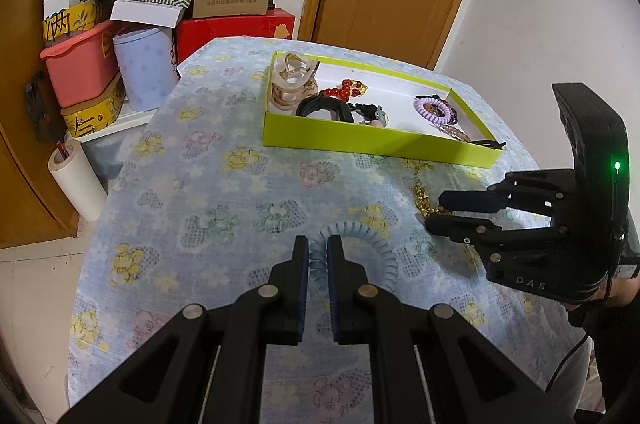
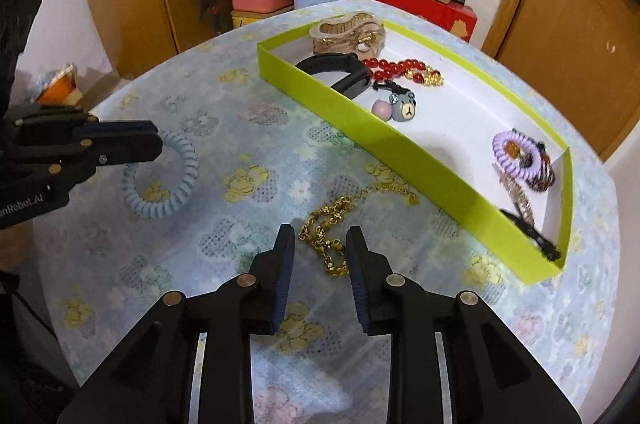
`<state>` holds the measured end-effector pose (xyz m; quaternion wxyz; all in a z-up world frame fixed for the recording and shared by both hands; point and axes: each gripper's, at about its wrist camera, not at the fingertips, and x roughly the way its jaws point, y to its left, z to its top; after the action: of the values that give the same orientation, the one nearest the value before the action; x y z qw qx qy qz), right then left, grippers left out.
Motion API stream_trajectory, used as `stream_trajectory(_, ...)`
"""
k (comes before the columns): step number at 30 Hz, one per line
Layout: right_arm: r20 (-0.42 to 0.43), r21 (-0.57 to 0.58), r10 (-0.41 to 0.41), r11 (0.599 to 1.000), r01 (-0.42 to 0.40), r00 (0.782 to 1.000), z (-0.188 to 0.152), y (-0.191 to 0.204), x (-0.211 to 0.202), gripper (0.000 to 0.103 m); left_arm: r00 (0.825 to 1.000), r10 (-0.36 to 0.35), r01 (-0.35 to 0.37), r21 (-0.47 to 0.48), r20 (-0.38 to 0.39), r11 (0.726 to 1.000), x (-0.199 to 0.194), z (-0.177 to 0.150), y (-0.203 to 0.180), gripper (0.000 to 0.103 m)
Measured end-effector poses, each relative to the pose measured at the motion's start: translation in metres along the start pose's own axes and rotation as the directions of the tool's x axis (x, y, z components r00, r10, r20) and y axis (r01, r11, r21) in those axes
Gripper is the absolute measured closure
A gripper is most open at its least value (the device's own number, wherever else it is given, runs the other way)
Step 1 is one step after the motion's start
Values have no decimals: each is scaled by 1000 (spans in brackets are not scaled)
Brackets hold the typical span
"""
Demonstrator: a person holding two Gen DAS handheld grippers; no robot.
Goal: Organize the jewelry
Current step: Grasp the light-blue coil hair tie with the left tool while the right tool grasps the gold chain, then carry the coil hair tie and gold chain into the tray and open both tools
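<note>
Black fingers [image 2: 286, 264], blue ribbed pads

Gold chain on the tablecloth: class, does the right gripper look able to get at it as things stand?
Probably yes. The right gripper sits just over the gold chain, jaws apart with links between them, nothing lying across it. The green tray stands off to one side.

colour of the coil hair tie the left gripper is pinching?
Pale blue coil hair tie, clearest in the right wrist view.

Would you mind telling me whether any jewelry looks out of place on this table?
Yes, two pieces lie outside the green tray, on the tablecloth: a gold chain in a loose tangle near the tray's wall, and a pale blue coil hair tie, pinched by the left gripper.
</note>
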<state>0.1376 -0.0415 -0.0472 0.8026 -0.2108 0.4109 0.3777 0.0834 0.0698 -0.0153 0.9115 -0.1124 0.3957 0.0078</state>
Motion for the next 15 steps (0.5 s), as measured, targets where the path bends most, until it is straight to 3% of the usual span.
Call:
stream_trajectory(2,-2,-5,6,1000,-6,1000,0,3,0,96,1000,-2,2,-1,-1,1000,0,0,0,94)
stream_trajectory(7,2,23,-5,1000,5,1000,-3,6,-3,97,1000,-5,5,5,3,1000,-2,1,-2,94)
stream_trajectory(15,67,144,49,988,-58,997,-12,1,-29,97,1000,-4,4,7,17,1000,-10,5,-3,94)
